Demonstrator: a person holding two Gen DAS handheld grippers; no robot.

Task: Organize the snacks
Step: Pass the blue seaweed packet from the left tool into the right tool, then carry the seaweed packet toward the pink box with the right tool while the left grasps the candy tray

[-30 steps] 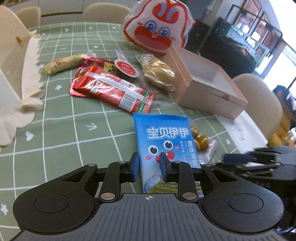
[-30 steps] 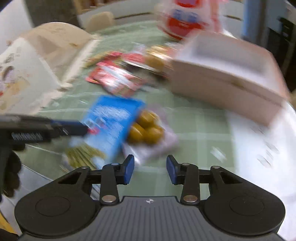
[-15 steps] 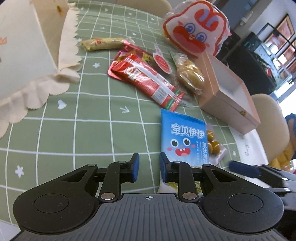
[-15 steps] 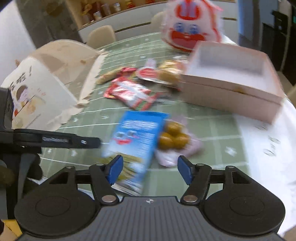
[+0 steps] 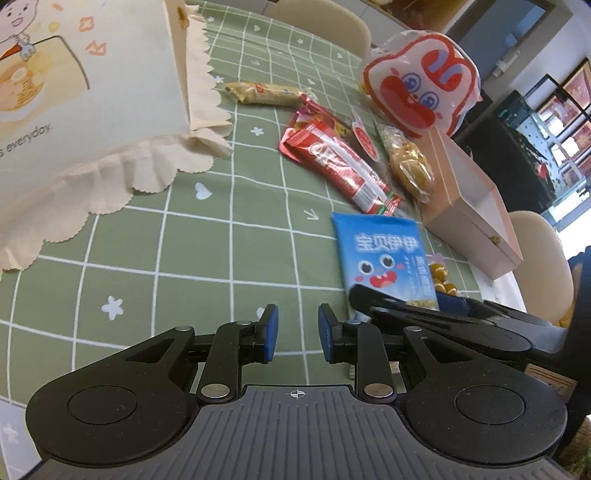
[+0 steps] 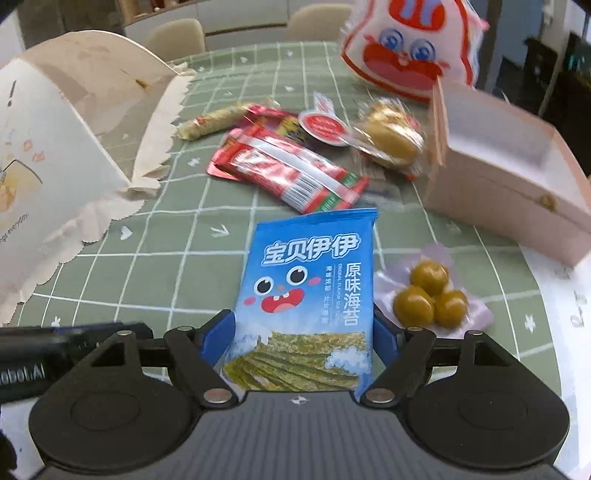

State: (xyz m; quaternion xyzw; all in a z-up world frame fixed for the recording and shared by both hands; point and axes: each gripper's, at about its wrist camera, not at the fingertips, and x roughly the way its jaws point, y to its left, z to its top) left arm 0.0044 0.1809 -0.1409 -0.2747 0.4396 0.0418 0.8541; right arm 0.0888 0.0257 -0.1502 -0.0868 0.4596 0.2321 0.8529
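- Right claw [image 6: 304, 338] opening wide, straddling the blue packet's [image 6: 314, 280] near end, pads not pressing yet, likely lining up a grab.
- Left claw [image 5: 297, 338] narrow, empty, over bare desk [image 5: 229, 251].
- Far right, open box [image 6: 509, 173] probably awaits snacks.

A: what's the room like?
B: dining area. table [image 5: 229, 236] under a green cloth with a white grid, small white hearts and flowers printed on it. cream padded chairs [image 5: 325, 26] along the far side, another one [image 5: 543, 266] at the right end
A: walls, storage?
B: long white cabinet [image 6: 236, 22] behind the far chairs, shelves above it, contents too blurred to tell. dark low furniture [image 5: 509, 155] off to the right
A: light?
B: daylight from windows [image 5: 569, 110] on the right, dark frames, red decorations on the glass. bright there, dimmer toward the back wall
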